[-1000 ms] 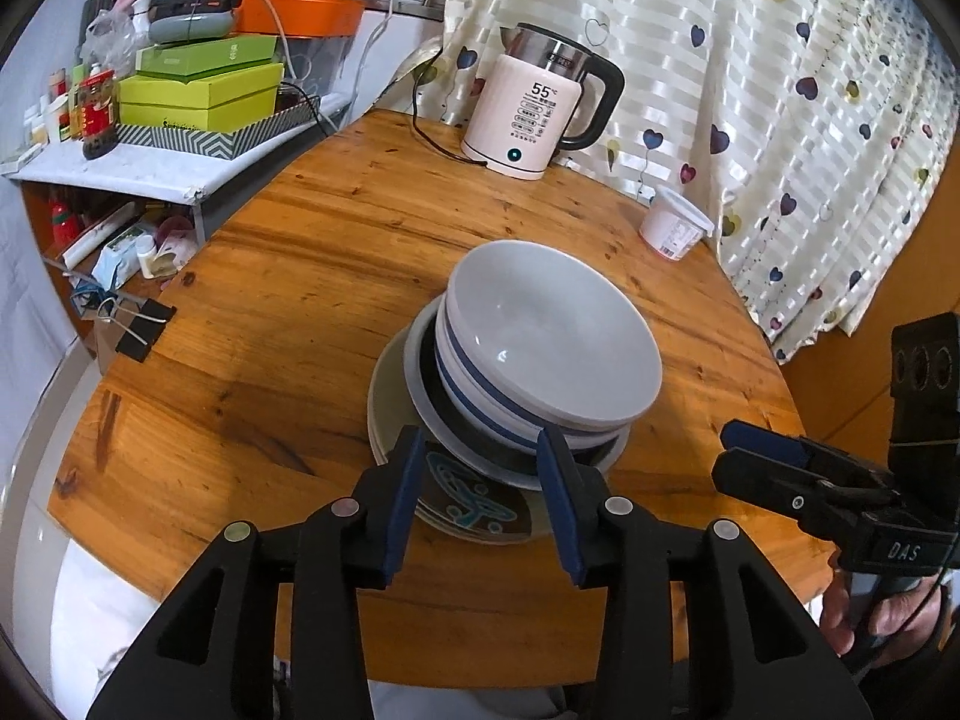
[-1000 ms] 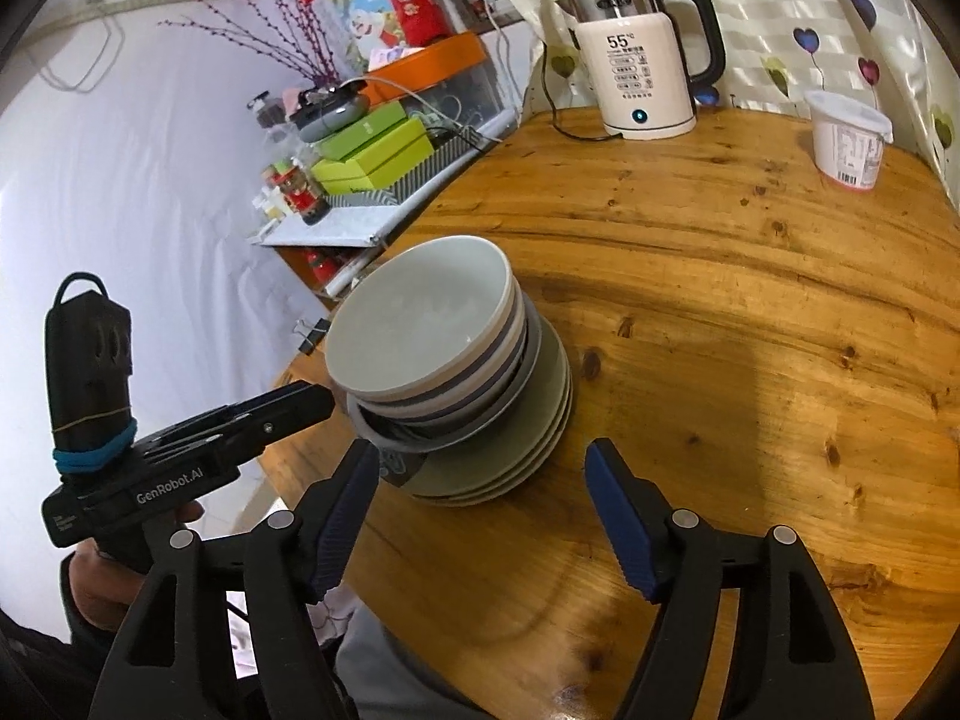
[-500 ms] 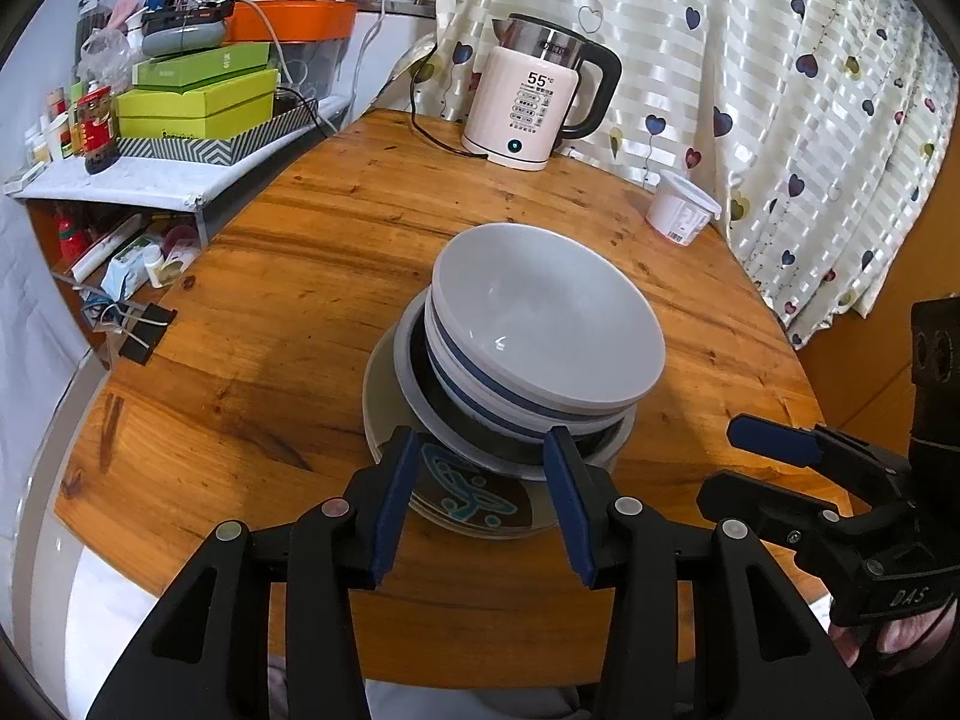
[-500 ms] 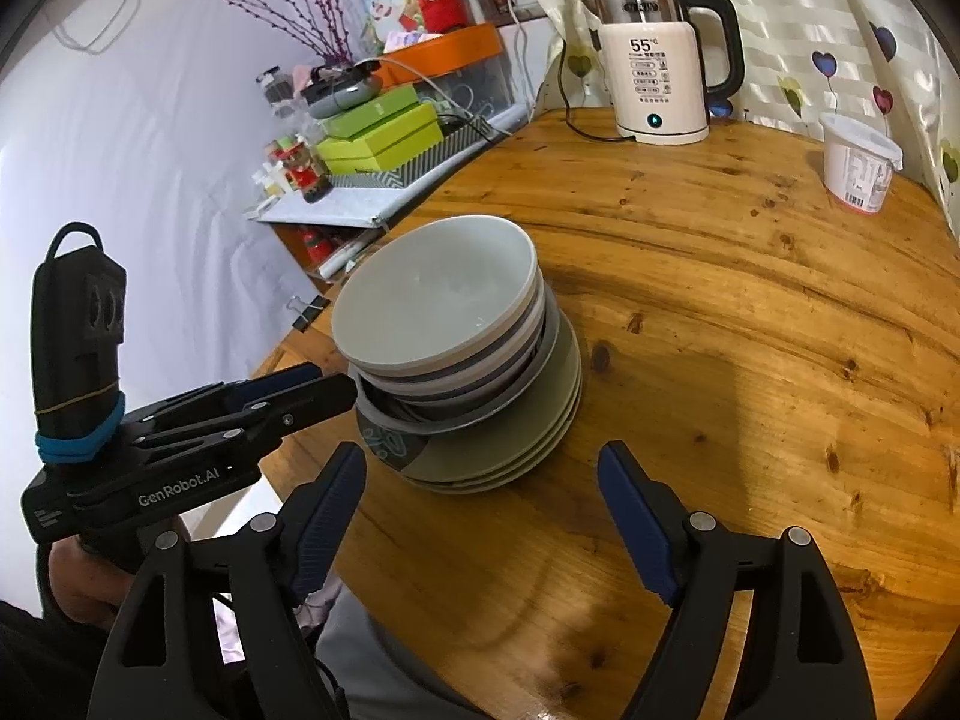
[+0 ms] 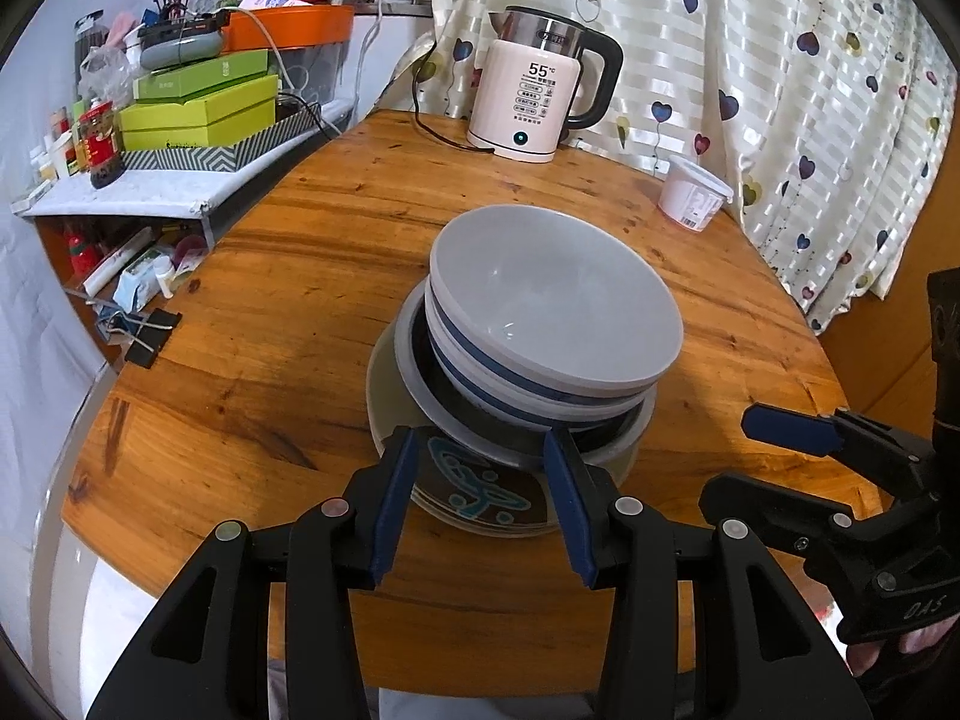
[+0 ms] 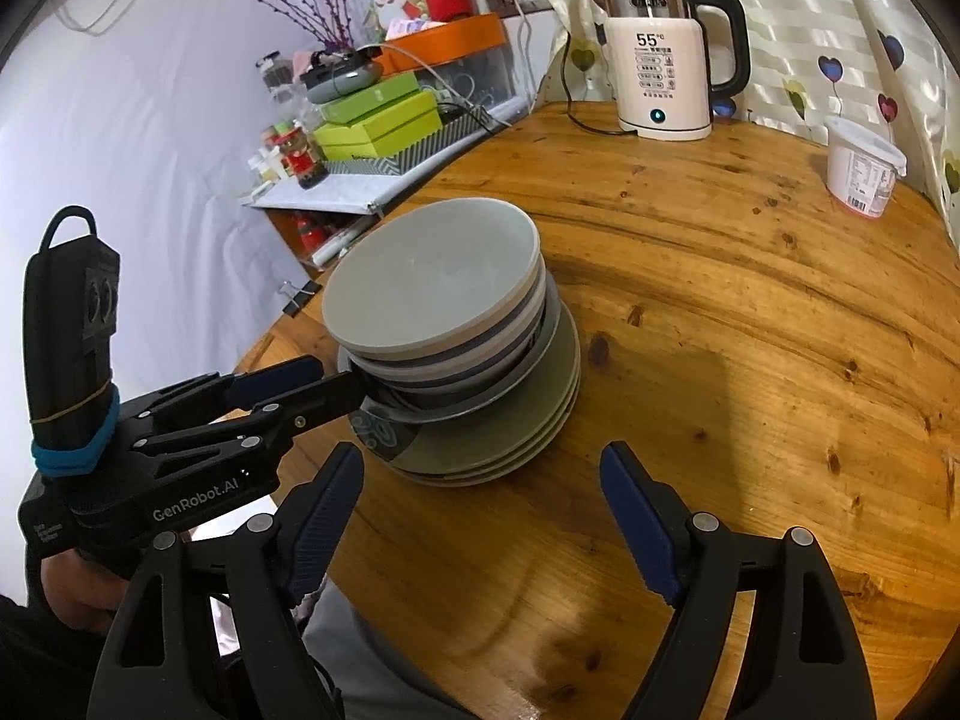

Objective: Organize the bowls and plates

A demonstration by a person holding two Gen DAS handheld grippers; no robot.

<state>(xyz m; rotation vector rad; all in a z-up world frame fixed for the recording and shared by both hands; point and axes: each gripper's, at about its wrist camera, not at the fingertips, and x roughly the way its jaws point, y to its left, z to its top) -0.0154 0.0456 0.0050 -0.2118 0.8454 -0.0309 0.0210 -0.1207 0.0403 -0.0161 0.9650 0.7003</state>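
A stack of white blue-banded bowls [image 5: 552, 306] sits on a dark-centred grey dish, on top of several green-grey plates [image 5: 384, 420] with a teal pattern, near the front of the round wooden table [image 5: 288, 276]. My left gripper [image 5: 480, 504] is open, its blue pads at the near rim of the stack, one each side of the patterned plate. From the right wrist view the left fingertips [image 6: 336, 390] touch the stack [image 6: 432, 294] at the dish rim. My right gripper [image 6: 480, 516] is open and empty, in front of the plates [image 6: 540, 420].
A white electric kettle [image 5: 534, 102] with its cord stands at the back of the table. A white lidded tub [image 5: 693, 201] is at the back right. A cluttered shelf [image 5: 180, 138] with green boxes is at the left. A heart-print curtain [image 5: 780, 60] hangs behind.
My left gripper has moved in to the near rim of the stack and its jaws have widened a little. My right gripper has drawn slightly closer, still open.
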